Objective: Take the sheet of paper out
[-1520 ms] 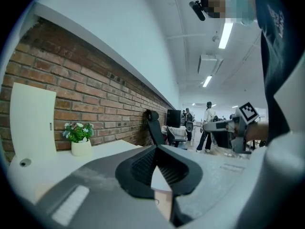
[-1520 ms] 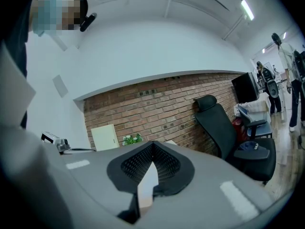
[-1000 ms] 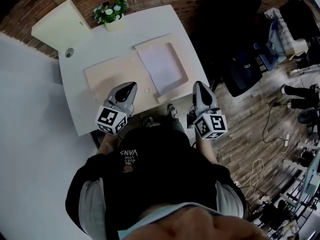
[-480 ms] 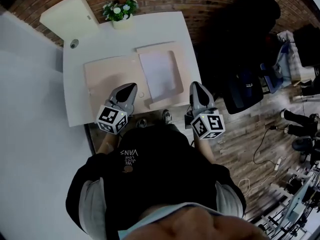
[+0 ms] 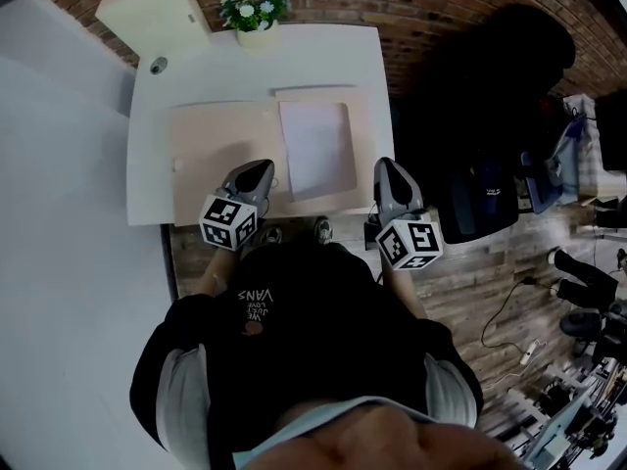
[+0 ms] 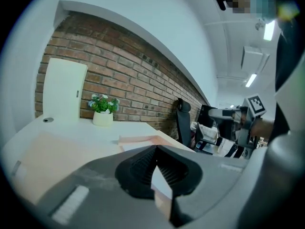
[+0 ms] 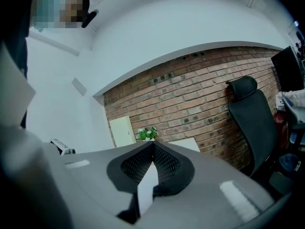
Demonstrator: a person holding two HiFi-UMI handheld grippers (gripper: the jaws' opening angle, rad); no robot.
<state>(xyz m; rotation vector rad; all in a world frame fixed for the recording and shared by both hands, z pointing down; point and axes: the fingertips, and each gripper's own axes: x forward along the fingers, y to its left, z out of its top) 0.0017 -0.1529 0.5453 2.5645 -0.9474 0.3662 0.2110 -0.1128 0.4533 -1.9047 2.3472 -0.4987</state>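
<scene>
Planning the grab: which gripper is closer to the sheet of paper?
Left. The left gripper is over the folder, just off the near-left corner of the sheet of paper; the right gripper is beyond the folder's right edge.

Sheet of paper point(image 5: 315, 150) lies on folder point(image 5: 211, 155) on table point(image 5: 323, 57); plant point(image 5: 253, 11) behind.

light: bright ceiling strips | edges: fisheye-bent, dark vignette | focus: soft
</scene>
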